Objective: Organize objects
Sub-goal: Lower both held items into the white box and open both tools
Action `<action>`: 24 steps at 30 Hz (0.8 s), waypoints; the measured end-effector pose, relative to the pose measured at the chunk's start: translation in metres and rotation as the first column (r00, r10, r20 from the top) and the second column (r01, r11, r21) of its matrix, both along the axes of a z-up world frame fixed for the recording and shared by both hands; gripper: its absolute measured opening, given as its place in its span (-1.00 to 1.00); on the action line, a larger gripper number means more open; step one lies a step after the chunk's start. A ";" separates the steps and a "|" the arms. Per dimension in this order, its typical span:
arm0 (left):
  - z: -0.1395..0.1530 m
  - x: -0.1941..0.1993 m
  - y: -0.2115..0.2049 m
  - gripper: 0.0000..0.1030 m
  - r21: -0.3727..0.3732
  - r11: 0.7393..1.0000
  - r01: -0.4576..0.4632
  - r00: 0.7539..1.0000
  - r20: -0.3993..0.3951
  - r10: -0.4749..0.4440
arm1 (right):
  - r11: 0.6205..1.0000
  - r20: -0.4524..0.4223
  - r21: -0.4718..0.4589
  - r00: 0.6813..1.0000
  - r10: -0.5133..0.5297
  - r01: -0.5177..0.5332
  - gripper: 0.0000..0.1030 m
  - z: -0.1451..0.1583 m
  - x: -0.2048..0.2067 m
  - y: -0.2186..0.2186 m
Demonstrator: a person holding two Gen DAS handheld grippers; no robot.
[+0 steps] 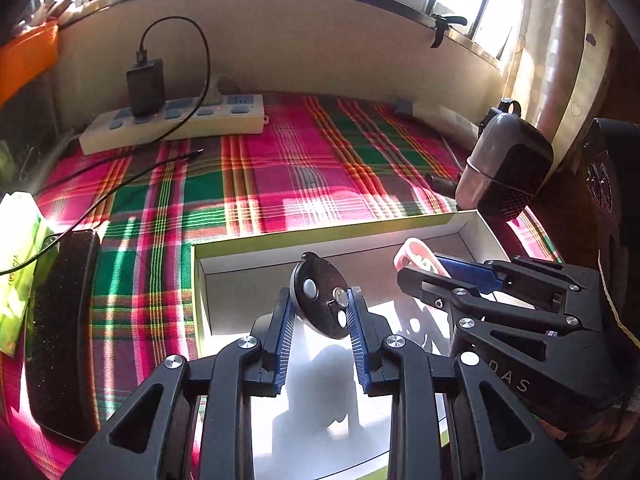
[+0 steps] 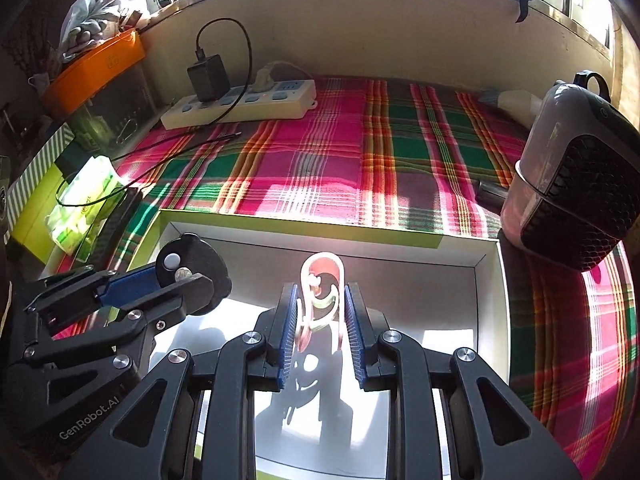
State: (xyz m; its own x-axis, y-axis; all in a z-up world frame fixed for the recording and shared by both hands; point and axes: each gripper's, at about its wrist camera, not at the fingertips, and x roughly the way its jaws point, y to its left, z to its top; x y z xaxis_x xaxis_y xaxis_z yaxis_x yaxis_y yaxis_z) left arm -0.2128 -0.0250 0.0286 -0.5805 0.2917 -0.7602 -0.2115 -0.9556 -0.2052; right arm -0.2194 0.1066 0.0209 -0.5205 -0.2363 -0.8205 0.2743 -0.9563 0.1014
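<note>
My left gripper (image 1: 320, 302) is shut on a black round disc (image 1: 318, 292) with white dots and a small metal part, held above the open white box (image 1: 256, 254). In the right wrist view that same gripper (image 2: 188, 280) and disc (image 2: 200, 260) show at the left over the box's left end. My right gripper (image 2: 320, 300) is shut on a pink and white plastic clip (image 2: 322, 280), also above the box (image 2: 400, 246). From the left wrist view the clip (image 1: 416, 258) sticks out of the right gripper (image 1: 440, 272). Both grippers cast shadows on the box floor.
The box with green edges lies on a pink and green plaid cloth (image 1: 280, 176). A white power strip (image 1: 172, 124) with a black charger (image 1: 146, 86) and cable sits at the back left. A dark speaker-like device (image 2: 580, 188) stands right. A black flat object (image 1: 60, 332) and green packet (image 1: 20, 256) lie left.
</note>
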 end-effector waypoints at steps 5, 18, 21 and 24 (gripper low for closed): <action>-0.004 -0.006 0.000 -0.53 0.002 1.000 0.003 1.000 0.009 -0.003 | 1.000 0.014 0.009 1.000 -0.003 0.003 -0.52 -0.006 -0.007 -0.003; -0.012 -0.013 -0.001 -0.52 -0.021 1.000 -0.005 1.000 0.022 0.005 | 0.999 0.022 0.033 1.000 -0.014 0.013 -0.52 -0.014 -0.013 -0.005; -0.013 -0.013 0.001 -0.52 -0.031 1.000 -0.003 1.000 0.022 0.004 | 0.999 0.021 0.029 1.000 -0.018 0.017 -0.52 -0.014 -0.013 -0.004; -0.014 -0.013 0.002 -0.52 -0.044 0.999 -0.005 1.000 0.022 0.006 | 0.999 0.022 0.023 0.999 -0.025 0.024 -0.52 -0.014 -0.013 -0.004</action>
